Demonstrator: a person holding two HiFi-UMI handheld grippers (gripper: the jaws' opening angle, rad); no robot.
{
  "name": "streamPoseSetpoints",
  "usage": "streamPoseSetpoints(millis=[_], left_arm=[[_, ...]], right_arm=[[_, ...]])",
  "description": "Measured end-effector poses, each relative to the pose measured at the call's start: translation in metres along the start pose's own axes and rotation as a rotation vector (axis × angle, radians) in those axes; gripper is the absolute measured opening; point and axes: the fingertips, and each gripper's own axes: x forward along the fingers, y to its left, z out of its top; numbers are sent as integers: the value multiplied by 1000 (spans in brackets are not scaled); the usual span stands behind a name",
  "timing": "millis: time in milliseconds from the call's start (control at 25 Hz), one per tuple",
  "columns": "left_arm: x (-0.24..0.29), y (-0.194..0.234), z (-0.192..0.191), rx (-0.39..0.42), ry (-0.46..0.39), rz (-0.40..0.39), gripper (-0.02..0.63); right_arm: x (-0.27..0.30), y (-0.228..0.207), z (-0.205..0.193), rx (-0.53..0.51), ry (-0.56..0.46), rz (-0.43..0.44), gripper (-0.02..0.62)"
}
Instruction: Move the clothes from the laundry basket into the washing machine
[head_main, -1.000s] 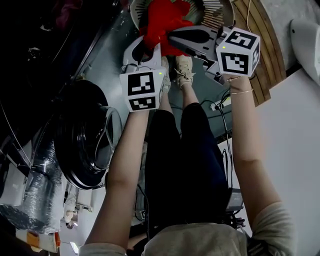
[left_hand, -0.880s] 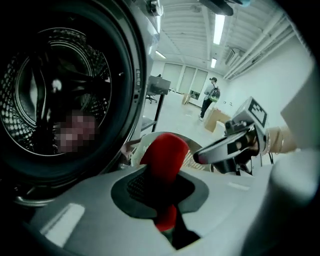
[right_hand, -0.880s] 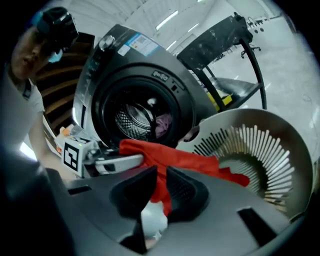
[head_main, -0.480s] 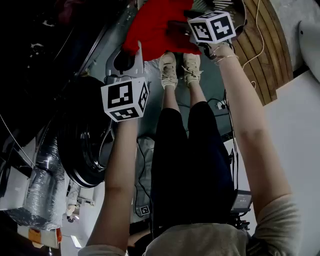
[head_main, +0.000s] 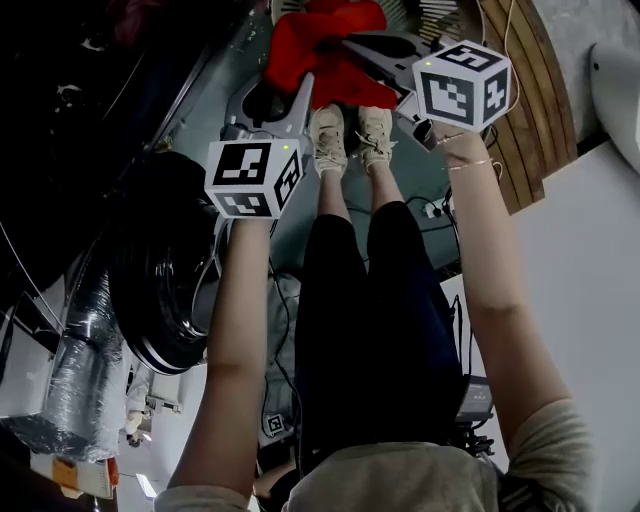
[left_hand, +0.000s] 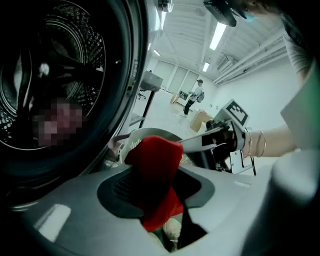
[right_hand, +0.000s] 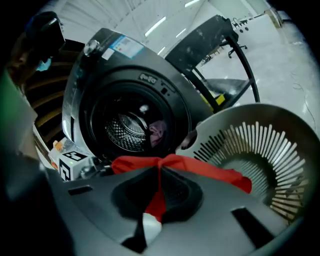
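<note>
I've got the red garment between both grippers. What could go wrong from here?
The left gripper's jaws have just been opening around the red garment; it could slip free and dangle from the right gripper, shut on it. Spread between both, it may catch on the washing machine opening.

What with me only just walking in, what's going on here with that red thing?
A person with a gripper in each hand holds a red garment over the white laundry basket, next to the open washing machine. The right gripper is shut on the garment. On the left gripper the fingers have just been opening, with the garment between them and a gap beside it. The garment is not in the drum yet.
</note>
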Motion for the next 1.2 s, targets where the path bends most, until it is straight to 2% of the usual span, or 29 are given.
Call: streamPoseSetpoints(millis=[40, 120, 240, 320, 440, 520, 560, 600, 640, 760, 840, 920, 1120, 1200], left_arm=[[4, -8, 3, 0, -12, -33, 192], [10, -24, 6, 13, -21, -89, 266], [19, -35, 15, 39, -39, -107, 301], [24, -37, 27, 19, -81, -100, 304], [25, -40, 44, -19, -150, -126, 304], [25, -44, 50, 8, -166, -145, 300], [25, -46, 51, 27, -168, -149, 272], [23, -47, 53, 35, -172, -148, 173], [21, -45, 54, 27, -179, -143, 137], [6, -31, 54, -18, -188, -82, 122], [-3, -23, 48, -13, -167, -33, 121], [-13, -15, 38, -22, -147, -2, 121], [-39, 23, 25, -82, -143, 86, 121], [-45, 36, 26, -82, -143, 116, 120]], right_arm=[[-6, 11, 9, 3, -31, 20, 18], [-18, 33, 23, 30, -84, 79, 17], [-30, 65, 39, 35, -115, 165, 17], [-35, 81, 44, 11, -113, 188, 17], [-42, 94, 46, -2, -131, 196, 18], [-45, 96, 46, 11, -147, 205, 18], [-46, 96, 46, 13, -153, 209, 18], [-46, 96, 46, 10, -162, 212, 18], [-46, 95, 46, 1, -177, 213, 18], [-48, 87, 43, -42, -212, 177, 18], [-45, 75, 33, -78, -179, 143, 29], [-38, 63, 23, -91, -139, 110, 188], [-15, 19, -9, -151, -12, -46, 211], [-2, 3, -33, -175, 97, -55, 246]])
